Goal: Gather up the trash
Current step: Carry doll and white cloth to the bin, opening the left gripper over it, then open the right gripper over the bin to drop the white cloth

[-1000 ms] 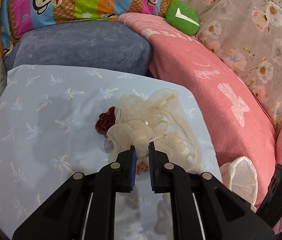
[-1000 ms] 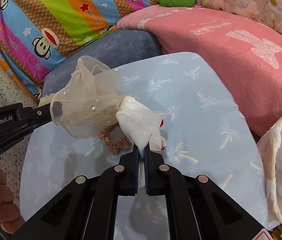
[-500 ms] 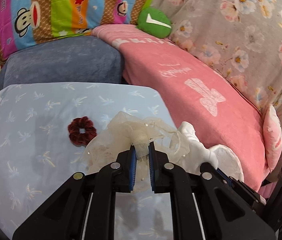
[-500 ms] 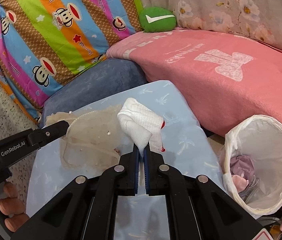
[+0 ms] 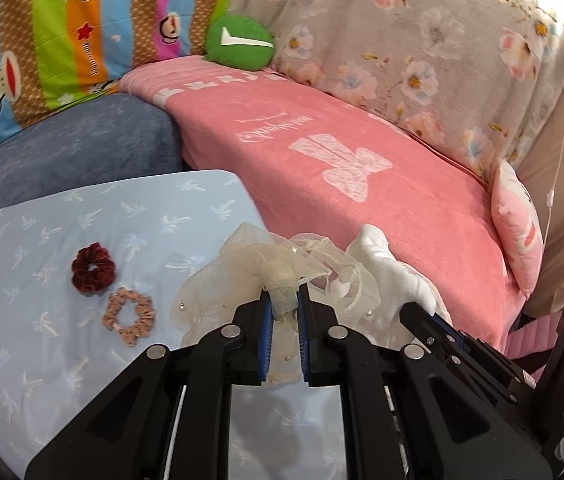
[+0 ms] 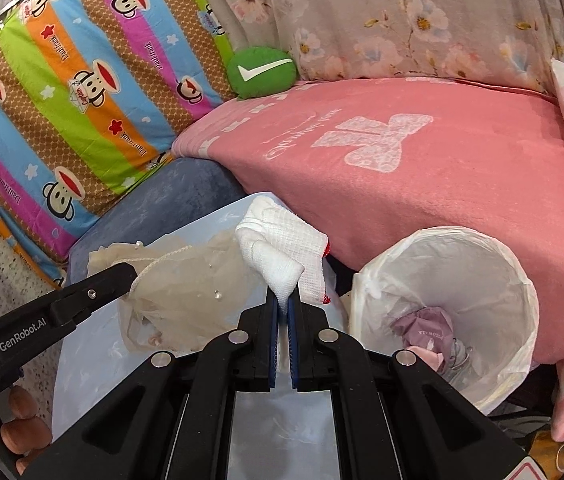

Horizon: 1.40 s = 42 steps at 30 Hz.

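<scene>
Handling | your left gripper [image 5: 282,307] pinched limp mesh bag [image 5: 258,276]; right gripper [image 6: 283,307] pinched soft cloth [image 6: 282,236] | bin [image 6: 365,292] at three o'clock

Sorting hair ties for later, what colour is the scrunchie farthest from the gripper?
Dark red velvet scrunchie, clearest in the left wrist view.

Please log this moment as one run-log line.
left gripper: shut on mesh pouch | right gripper: shut on white cloth | bin: beside table, open
</scene>
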Tool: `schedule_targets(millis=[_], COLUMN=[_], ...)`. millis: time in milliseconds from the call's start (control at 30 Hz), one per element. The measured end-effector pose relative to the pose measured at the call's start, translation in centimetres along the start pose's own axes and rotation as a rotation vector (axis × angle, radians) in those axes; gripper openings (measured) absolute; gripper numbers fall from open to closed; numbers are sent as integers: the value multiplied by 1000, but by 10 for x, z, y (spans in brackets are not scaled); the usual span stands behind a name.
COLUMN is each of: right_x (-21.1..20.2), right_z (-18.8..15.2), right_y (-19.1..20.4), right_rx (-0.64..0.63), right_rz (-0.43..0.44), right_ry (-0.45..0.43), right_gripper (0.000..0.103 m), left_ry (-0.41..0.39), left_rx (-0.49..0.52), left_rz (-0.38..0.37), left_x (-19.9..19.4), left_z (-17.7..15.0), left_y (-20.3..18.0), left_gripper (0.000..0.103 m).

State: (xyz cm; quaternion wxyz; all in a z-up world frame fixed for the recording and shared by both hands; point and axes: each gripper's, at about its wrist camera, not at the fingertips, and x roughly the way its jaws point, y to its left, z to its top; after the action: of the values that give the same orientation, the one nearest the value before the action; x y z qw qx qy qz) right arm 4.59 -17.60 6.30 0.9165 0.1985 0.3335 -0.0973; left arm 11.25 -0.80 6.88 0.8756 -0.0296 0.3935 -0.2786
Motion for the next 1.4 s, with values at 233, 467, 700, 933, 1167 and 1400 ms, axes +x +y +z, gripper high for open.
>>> schedule_targets(millis=[233, 467, 700, 933, 1167, 1400], right_x=[-15, -24, -26, -24, -19, -15], right_z=[-2, -4, -4, -3, -3, -4], right_y=[-44, -83, -111, -128, -137, -132], right_rx=[50, 108, 154, 178, 191, 178], right_rz=[-35, -63, -86, -106, -119, -115], right_ry=[-14, -24, -28, -27, -16, -13], right_gripper=[4, 4, 4, 4, 4, 10], left_ry=[36, 67, 102, 121, 130, 110], left_rx=[56, 118, 185, 211, 159, 180], left_rz=[-51, -93, -138, -155, -147, -106], left_x=[13, 28, 44, 55, 63, 62], left_z=[-3, -6, -8, -7, -5, -6], left_y=[-41, -78, -108, -125, -122, -118], left_gripper=[11, 11, 13, 13, 60, 61])
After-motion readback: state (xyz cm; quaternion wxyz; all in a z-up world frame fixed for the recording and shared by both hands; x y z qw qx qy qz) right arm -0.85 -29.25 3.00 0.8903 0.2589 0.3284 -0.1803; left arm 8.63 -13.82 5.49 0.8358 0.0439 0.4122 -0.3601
